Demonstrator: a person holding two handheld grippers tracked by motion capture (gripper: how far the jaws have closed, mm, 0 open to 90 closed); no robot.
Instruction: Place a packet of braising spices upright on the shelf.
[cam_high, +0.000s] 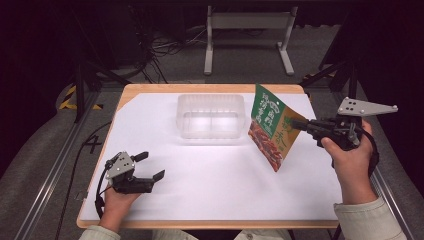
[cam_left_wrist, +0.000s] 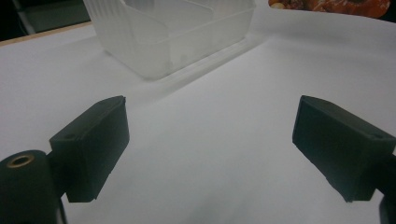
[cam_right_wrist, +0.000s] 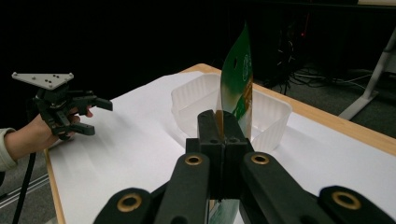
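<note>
Nearest the table's front edge, the left gripper (cam_high: 151, 166) is resting low over the white sheet (cam_high: 210, 175) w/ its 2 jaws spread wide and nothing between them; in the left gripper view (cam_left_wrist: 210, 144) only bare white sheet is lying in the gap. The person's left hand (cam_high: 117, 200) is gripping its body from below.

Further in, at the right, the right gripper (cam_high: 296, 124) is pointing left across the table, held in the person's right hand (cam_high: 350, 160). Its jaws are clamping tight on the edge of the snack pouch (cam_high: 269, 126), a green and orange packet. In the right gripper view (cam_right_wrist: 223, 135) the pouch (cam_right_wrist: 238, 88) is standing edge-on, pinched between the 2 pads. The pouch is hanging tilted, up off the sheet, just right of the clear plastic tub (cam_high: 211, 116).

The tub is sitting on the sheet toward the far side of the wooden table (cam_high: 150, 88); in the left gripper view it (cam_left_wrist: 163, 37) is lying ahead of the jaws, well apart from them.
</note>
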